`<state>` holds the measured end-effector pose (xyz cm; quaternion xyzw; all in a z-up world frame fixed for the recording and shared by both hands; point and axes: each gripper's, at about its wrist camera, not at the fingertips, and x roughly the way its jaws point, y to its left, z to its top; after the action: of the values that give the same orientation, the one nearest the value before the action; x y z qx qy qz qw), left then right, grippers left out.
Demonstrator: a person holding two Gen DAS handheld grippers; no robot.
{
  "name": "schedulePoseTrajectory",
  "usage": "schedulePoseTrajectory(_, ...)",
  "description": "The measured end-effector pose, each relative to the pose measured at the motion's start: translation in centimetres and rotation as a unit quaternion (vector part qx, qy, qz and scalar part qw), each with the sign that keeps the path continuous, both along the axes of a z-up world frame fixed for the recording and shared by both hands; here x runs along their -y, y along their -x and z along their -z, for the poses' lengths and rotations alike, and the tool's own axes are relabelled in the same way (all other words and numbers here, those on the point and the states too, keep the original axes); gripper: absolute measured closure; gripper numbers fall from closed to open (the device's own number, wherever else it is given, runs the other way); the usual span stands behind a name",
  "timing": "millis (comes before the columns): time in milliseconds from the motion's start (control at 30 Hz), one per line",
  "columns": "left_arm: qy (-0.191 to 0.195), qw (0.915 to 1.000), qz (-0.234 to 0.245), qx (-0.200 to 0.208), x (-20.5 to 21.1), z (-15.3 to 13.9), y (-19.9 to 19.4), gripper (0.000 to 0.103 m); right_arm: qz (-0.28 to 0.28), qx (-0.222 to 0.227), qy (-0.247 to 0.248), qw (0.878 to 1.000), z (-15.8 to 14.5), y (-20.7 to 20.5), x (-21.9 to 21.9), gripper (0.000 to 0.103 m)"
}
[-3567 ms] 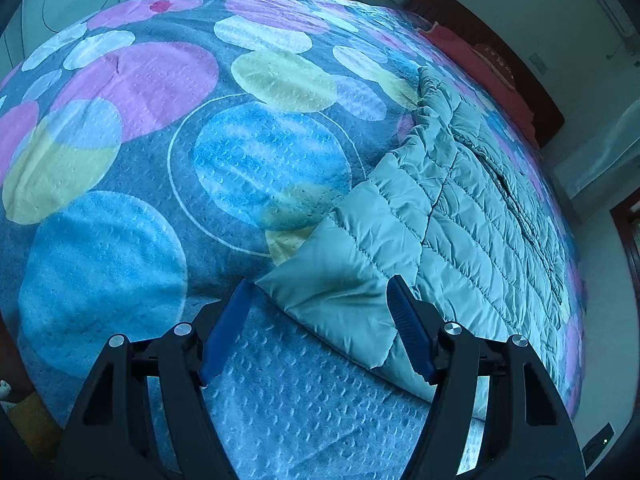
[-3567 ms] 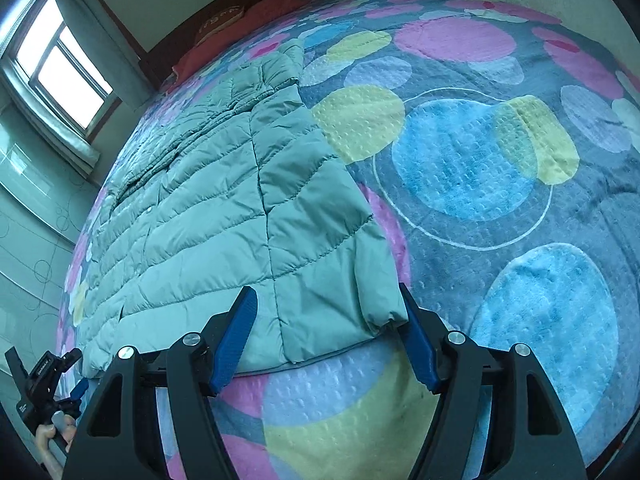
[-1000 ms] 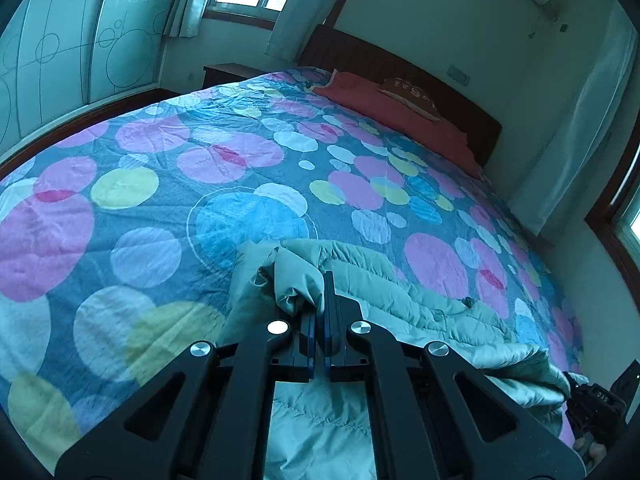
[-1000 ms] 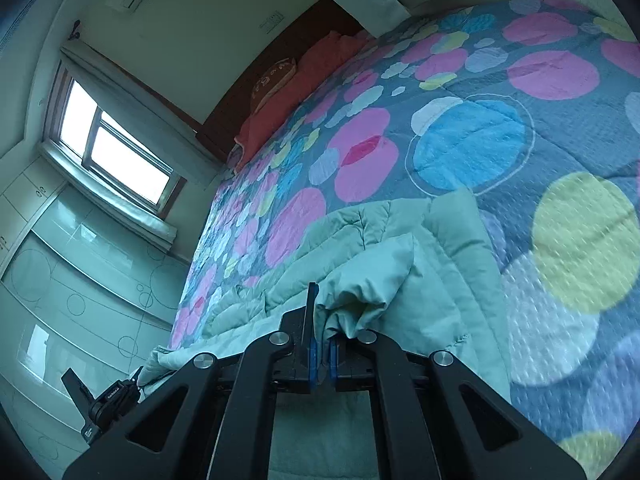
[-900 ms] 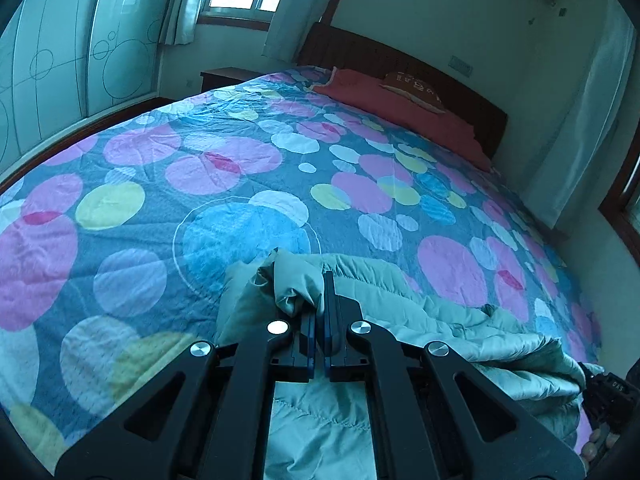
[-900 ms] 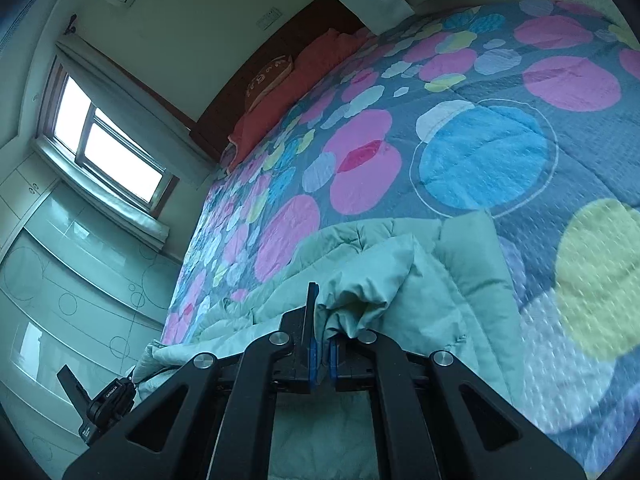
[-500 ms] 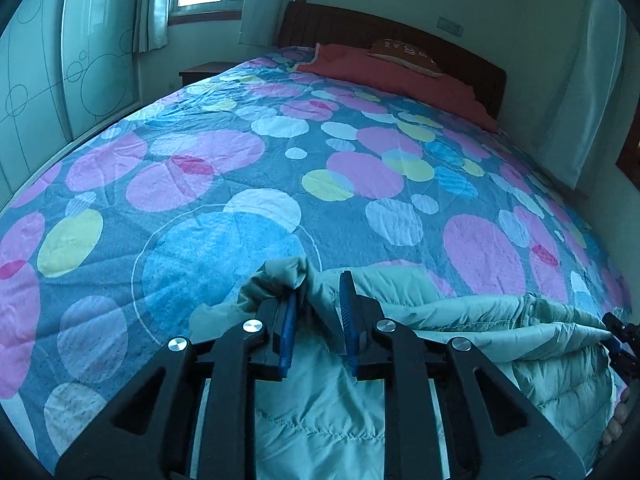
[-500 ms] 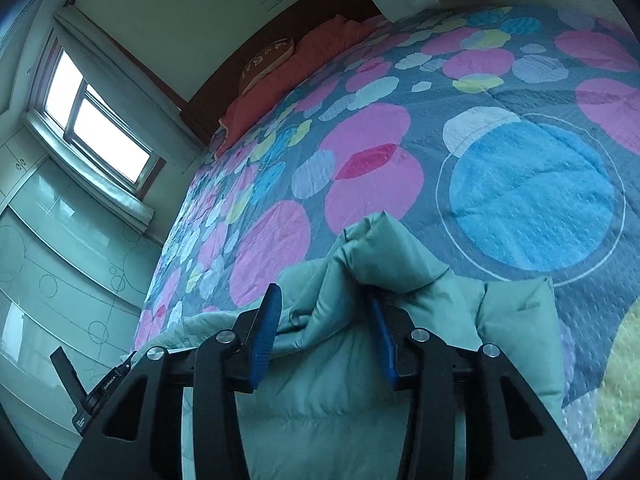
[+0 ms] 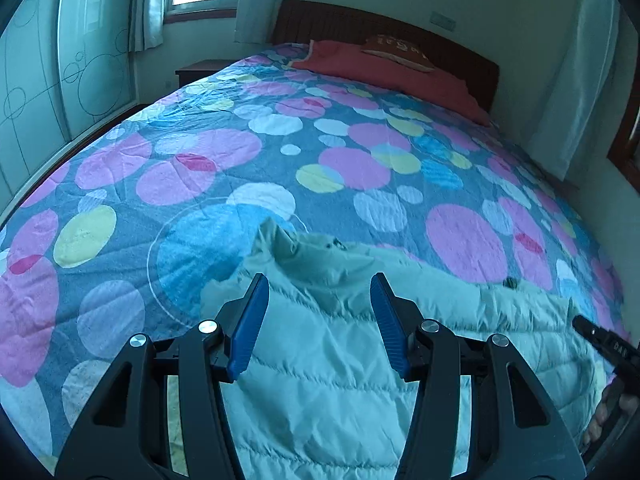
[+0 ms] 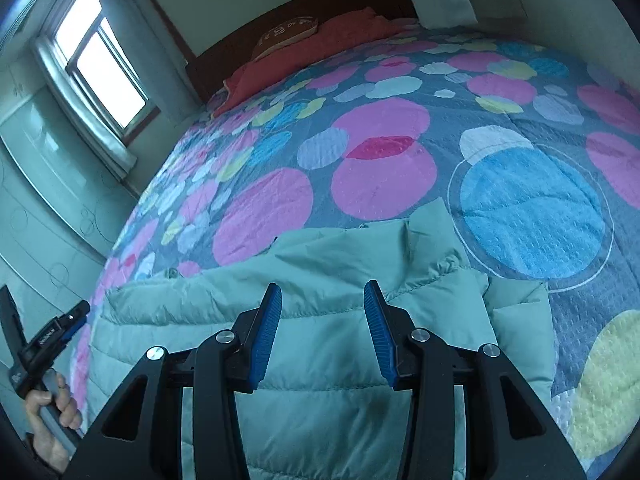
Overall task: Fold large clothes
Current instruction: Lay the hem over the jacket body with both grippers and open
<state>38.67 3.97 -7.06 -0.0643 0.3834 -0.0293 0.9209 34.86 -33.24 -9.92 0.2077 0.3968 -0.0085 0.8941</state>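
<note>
Puffer jacket (image 9: 340,360) folded over on the bed (image 9: 200,152), both claws just let go

Left claw (image 9: 318,324) and right claw (image 10: 322,334) have just been opening, nothing gripped; that puffy top layer could spring back and undo the fold.

Left gripper (image 9: 316,286) angled down, jaws apart, just been opening, nothing pinched between blue pads. Right gripper (image 10: 322,294) angled down too, jaws parted, just opened, nothing pinched. Left hand (image 10: 50,420) wraps its handle; right hand's fingers (image 9: 612,412) grip theirs.
</note>
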Motion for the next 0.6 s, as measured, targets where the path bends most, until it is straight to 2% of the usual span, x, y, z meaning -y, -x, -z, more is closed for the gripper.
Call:
schedulePoseTrajectory(100, -0.037, 0.9993, 0.003, -0.005, 1.4, 1.8, -0.6, 0.05, -0.015, -0.01, 0.034, 0.999, 0.7, -1.4, -1.6, 0.06)
schedulePoseTrajectory(267, -0.075, 0.9972, -0.007, -0.006, 2.4, 4.2, -3.0, 0.05, -0.028, -0.035, 0.098, 0.994, 2.7, -3.9, -2.9, 0.06)
schedulePoseTrajectory(367, -0.08, 0.9966, -0.008, -0.019, 2.7, 5.4, -4.3, 0.05, -0.029, -0.054, 0.1, 0.993, 4.1, -5.1, -2.9, 0.059)
schedulePoseTrajectory(467, -0.091, 0.9955, -0.003, -0.028, 3.4, 6.4, -5.4, 0.049, -0.023, -0.052, 0.1, 0.993, 4.5, -5.6, -2.9, 0.059)
schedulePoseTrajectory(600, -0.108, 0.9935, -0.002, -0.035, 3.9, 5.6, -5.4, 0.05, -0.019, -0.054, 0.097, 0.994, 3.8, -5.2, -2.8, 0.059)
